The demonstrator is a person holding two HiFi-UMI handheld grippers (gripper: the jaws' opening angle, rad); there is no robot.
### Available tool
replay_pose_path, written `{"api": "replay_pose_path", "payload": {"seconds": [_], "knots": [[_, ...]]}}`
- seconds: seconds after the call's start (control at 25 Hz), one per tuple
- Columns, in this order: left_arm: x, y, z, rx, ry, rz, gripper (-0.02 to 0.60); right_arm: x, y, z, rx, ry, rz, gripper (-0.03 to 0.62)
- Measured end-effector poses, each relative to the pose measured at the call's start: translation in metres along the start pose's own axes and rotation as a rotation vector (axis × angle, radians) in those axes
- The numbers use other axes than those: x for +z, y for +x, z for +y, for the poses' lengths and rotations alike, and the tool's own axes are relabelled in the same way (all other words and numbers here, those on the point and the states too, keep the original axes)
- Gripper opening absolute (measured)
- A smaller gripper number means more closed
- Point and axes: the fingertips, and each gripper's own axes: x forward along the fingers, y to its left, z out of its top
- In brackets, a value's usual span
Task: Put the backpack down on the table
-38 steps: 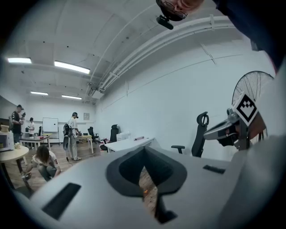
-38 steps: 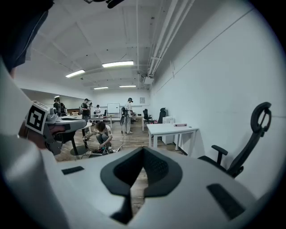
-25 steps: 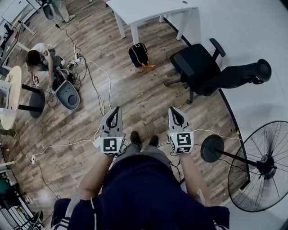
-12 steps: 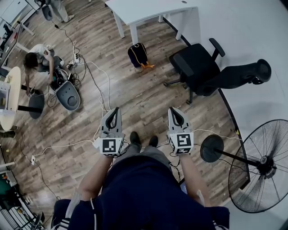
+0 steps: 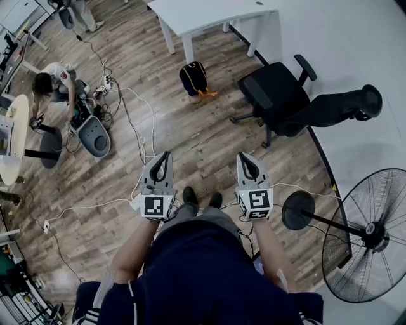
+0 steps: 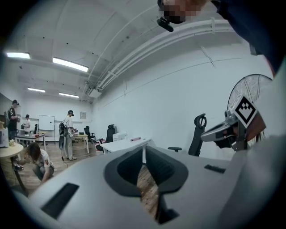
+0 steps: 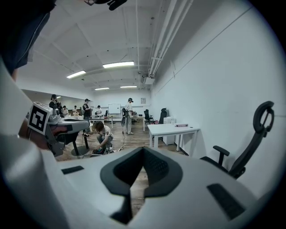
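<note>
A dark backpack (image 5: 194, 77) with orange trim stands on the wooden floor, beside a leg of the white table (image 5: 209, 13) at the far end. My left gripper (image 5: 165, 154) and right gripper (image 5: 242, 155) are held side by side in front of the person's body, well short of the backpack. Both are shut with nothing between the jaws. In the left gripper view the closed tips (image 6: 144, 150) point toward the white table (image 6: 129, 144). The right gripper view shows closed tips (image 7: 143, 149) and the same table (image 7: 172, 129). No gripper view shows the backpack.
A black office chair (image 5: 276, 95) stands right of the backpack by the white wall. A standing fan (image 5: 368, 235) with a round base (image 5: 298, 209) is at the right. White cables (image 5: 136, 127) trail over the floor. A crouching person (image 5: 54, 79) and a round table (image 5: 13, 136) are at the left.
Both grippers have stayed where they were, shut. The crouching person at the left has shifted a little.
</note>
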Motion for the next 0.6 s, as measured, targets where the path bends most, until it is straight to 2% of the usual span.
{"api": "replay_pose_path", "payload": {"seconds": [0.08,0.16,0.36,0.44,0.6], "knots": [[-0.002,0.003,-0.002,-0.022,-0.013,0.011,0.06,-0.001,0.0,-0.001,0.002,0.001,0.005,-0.002],[-0.005,0.006,-0.003,-0.032,-0.03,0.018,0.138,-0.002,-0.001,-0.002,0.004,0.0,0.01,-0.002],[0.001,0.018,-0.005,-0.043,-0.014,0.007,0.339,-0.006,-0.004,-0.005,0.009,0.003,0.026,-0.002],[0.004,0.022,-0.004,-0.035,-0.017,-0.003,0.385,-0.008,-0.005,-0.008,0.012,0.004,0.028,-0.002],[0.007,0.027,-0.004,-0.034,-0.031,-0.013,0.413,-0.008,-0.006,-0.012,0.014,0.006,0.029,-0.002]]}}
